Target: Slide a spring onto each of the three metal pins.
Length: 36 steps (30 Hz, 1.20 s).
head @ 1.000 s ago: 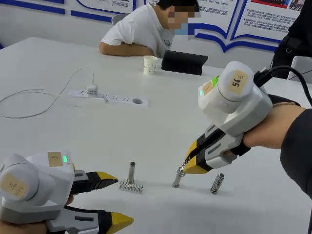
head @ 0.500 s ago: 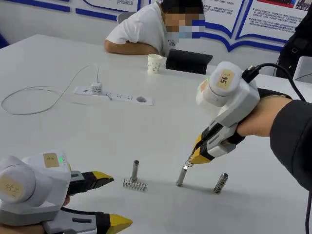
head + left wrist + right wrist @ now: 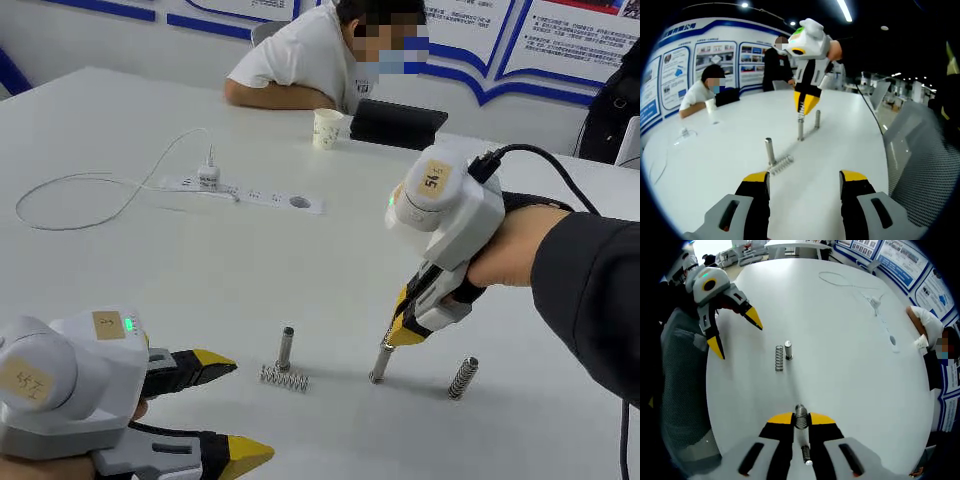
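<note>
Three metal pins stand in a row on the white table [image 3: 200,260]. The left pin [image 3: 286,348] [image 3: 770,151] [image 3: 788,350] is bare, and a loose spring [image 3: 284,378] [image 3: 781,164] [image 3: 779,358] lies at its foot. My right gripper [image 3: 398,337] [image 3: 806,104] [image 3: 800,417] is shut on a second spring [image 3: 800,415] [image 3: 801,115], held just over the top of the middle pin [image 3: 380,365] [image 3: 800,131]. The right pin [image 3: 462,377] [image 3: 817,119] wears a spring. My left gripper [image 3: 232,410] [image 3: 805,177] [image 3: 735,330] rests open near the table's front left, short of the loose spring.
A power strip [image 3: 250,195] with a white cable [image 3: 90,200] lies across the far left of the table. A paper cup [image 3: 326,128] and a dark case [image 3: 398,124] stand in front of a seated person [image 3: 300,60] at the far edge.
My right gripper has tipped more upright, still holding its spring over the middle pin's top. The left gripper has stayed put; the head camera has shifted.
</note>
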Available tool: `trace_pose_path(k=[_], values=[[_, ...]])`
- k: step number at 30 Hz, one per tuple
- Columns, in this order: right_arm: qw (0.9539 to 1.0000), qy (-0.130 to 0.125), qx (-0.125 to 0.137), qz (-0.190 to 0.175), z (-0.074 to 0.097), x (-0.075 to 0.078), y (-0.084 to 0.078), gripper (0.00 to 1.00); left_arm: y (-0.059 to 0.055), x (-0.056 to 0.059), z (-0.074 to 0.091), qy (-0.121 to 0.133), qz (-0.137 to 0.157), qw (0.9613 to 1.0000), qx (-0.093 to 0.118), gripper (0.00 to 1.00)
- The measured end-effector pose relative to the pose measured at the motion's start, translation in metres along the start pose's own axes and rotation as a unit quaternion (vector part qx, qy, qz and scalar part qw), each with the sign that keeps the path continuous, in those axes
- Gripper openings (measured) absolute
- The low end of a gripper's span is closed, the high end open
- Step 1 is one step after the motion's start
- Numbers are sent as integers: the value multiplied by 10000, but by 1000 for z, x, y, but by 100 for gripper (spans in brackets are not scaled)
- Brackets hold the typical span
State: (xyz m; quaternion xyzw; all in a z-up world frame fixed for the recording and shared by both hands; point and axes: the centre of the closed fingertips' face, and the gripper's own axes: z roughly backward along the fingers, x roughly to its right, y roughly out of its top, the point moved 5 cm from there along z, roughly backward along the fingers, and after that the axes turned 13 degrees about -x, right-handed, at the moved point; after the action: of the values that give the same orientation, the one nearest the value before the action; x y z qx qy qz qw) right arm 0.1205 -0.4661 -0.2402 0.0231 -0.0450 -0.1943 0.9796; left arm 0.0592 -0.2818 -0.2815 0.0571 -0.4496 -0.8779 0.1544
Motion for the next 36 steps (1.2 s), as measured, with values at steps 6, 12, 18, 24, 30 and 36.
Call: trace_pose_path(k=[6, 12, 18, 24, 30, 36], values=[[9998, 24, -193, 55, -14, -1, 2, 12, 0, 1, -1, -4, 0, 10000, -1, 57], [9997, 65, -228, 27, -27, -3, 3, 12, 0, 1, 0, 4, 13, 10000, -1, 57], [9996, 48, -288, 26, -38, -6, 5, 12, 0, 1, -1, -7, 14, 10000, -1, 57], [9995, 55, -320, 28, -44, -7, 4, 12, 0, 1, -2, -9, 20, 10000, 8, 57], [9996, 60, -293, 18, -45, -8, 3, 13, 0, 1, -1, -6, 29, 10000, 6, 57], [9999, 44, -146, 2, -40, -10, 3, 18, 0, 1, -1, 3, 32, 10000, 3, 57]])
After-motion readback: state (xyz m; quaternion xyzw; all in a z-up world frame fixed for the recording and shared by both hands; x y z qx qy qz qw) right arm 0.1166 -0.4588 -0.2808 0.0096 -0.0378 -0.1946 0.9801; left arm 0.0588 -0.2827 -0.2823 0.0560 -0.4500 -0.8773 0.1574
